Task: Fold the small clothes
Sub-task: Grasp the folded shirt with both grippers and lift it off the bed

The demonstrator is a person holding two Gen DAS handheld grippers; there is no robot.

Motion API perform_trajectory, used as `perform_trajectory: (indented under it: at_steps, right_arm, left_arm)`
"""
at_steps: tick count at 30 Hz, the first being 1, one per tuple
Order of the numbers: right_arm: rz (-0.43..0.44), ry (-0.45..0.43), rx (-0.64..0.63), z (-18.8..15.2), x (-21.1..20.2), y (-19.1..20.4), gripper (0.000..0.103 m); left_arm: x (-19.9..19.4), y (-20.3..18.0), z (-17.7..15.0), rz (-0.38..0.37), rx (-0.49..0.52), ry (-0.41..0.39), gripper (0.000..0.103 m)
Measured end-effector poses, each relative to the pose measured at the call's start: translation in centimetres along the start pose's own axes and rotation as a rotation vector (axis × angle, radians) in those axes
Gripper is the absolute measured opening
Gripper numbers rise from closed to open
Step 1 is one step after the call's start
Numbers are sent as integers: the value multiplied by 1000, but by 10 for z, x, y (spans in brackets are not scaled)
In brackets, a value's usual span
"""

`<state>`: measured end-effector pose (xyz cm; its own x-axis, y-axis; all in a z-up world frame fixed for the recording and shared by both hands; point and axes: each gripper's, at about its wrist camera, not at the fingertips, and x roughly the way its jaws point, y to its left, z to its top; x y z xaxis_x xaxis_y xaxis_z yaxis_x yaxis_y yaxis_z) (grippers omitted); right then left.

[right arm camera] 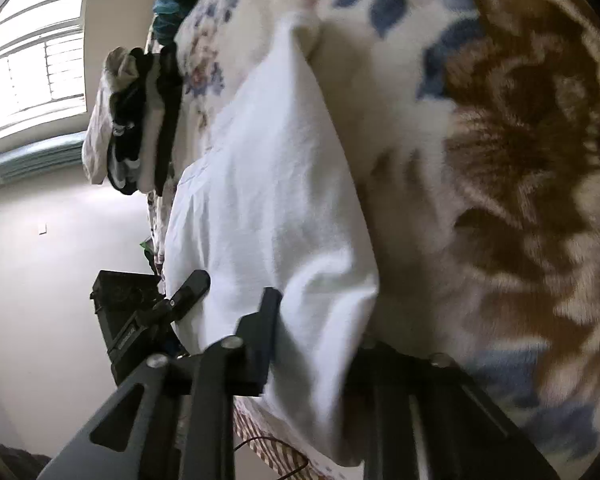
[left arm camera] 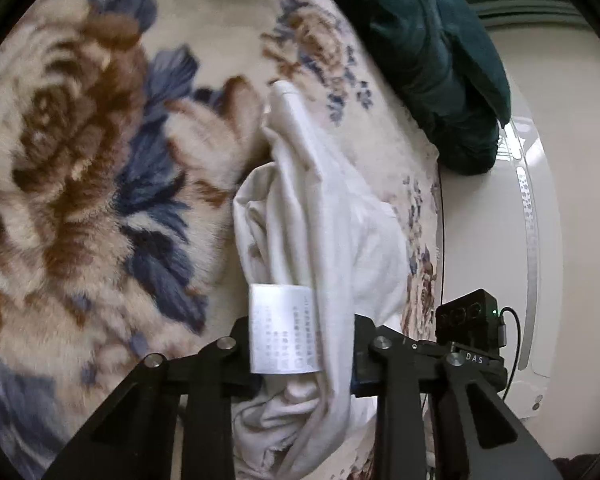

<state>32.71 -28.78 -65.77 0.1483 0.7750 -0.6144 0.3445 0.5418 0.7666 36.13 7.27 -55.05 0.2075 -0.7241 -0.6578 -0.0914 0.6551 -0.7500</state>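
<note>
Both jaws are clenching the white garment (left arm camera: 320,220) at the bed's edge, gripping for a fold — next they're needing a level carry-over.

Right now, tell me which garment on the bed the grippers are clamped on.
The white garment, care label showing; both the left hand-held gripper and right hand-held gripper pinch it. The teal one lies untouched behind.

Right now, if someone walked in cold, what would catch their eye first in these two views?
A white garment bunched across a plush floral blanket, its printed care label at the left gripper. The right gripper pinches the same cloth at the bed's edge. A dark teal cloth is heaped at the far edge.
</note>
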Motion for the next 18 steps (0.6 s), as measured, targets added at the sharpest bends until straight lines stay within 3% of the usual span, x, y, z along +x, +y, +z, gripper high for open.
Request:
perform_trajectory:
  at_steps: [5, 10, 16, 18]
  right_arm:
    - [-13, -9, -51, -7, -21, 34, 16]
    - [9, -8, -127, -8, -44, 97, 15]
    - [19, -46, -253, 5, -57, 202, 15]
    - [33, -71, -292, 17, -57, 246, 15]
  left_arm:
    - [-26, -36, 8, 8, 22, -50, 25]
    - [-74, -70, 21, 19, 39, -107, 25]
    - [-153, -112, 78, 21, 104, -204, 25]
    - [-184, -123, 111, 22, 134, -242, 25]
